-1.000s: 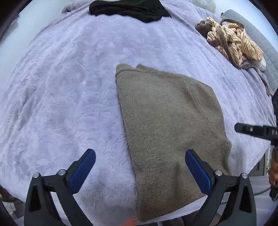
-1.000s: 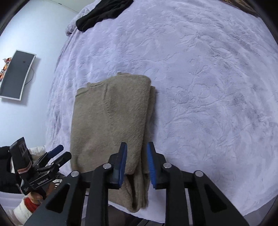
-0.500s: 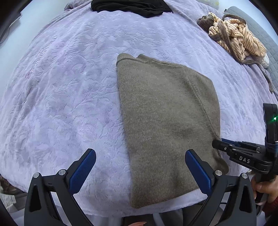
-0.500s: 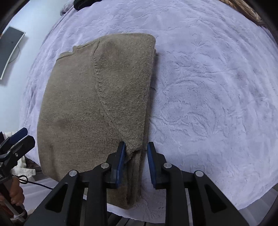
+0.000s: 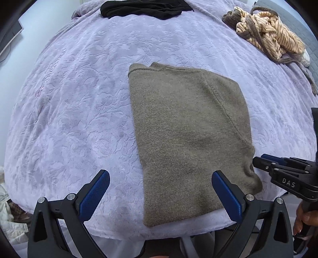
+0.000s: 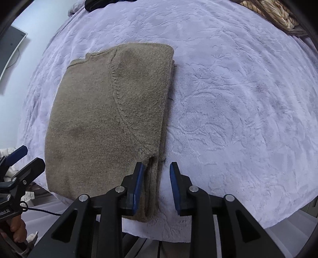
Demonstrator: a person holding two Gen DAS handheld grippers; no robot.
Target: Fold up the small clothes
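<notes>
Right now my right gripper (image 6: 156, 178) has its jaws opening over the sweater's (image 6: 103, 123) near right edge; that folded edge runs between the pads, brushing the left one and clear of the other, so I judge nothing is gripped, and it lies where it was laid. I hold the gripper pointing steeply down because the side fold seems done and I want the cloth to stay flat on the bedspread (image 6: 238, 99) as the pads part. My left gripper (image 5: 160, 191) hangs wide open above the sweater's near left corner, empty, one pad over bare bedspread and the other over the knit, placed, I think, to take the hem for the next fold toward the collar. The sweater lies as a narrow rectangle, collar at the far end, hem close to the bed's front edge, the sleeve tucked in along its right side. Beyond the collar, well apart, a black garment (image 5: 143, 9) lies at the far edge of the bed. Far off to the sweater's right sits a striped heap (image 5: 266, 32) of crumpled clothing. Neither lies in the way of the fold; the nearest hazard to me is my own two tools crowding each other at the hem.
</notes>
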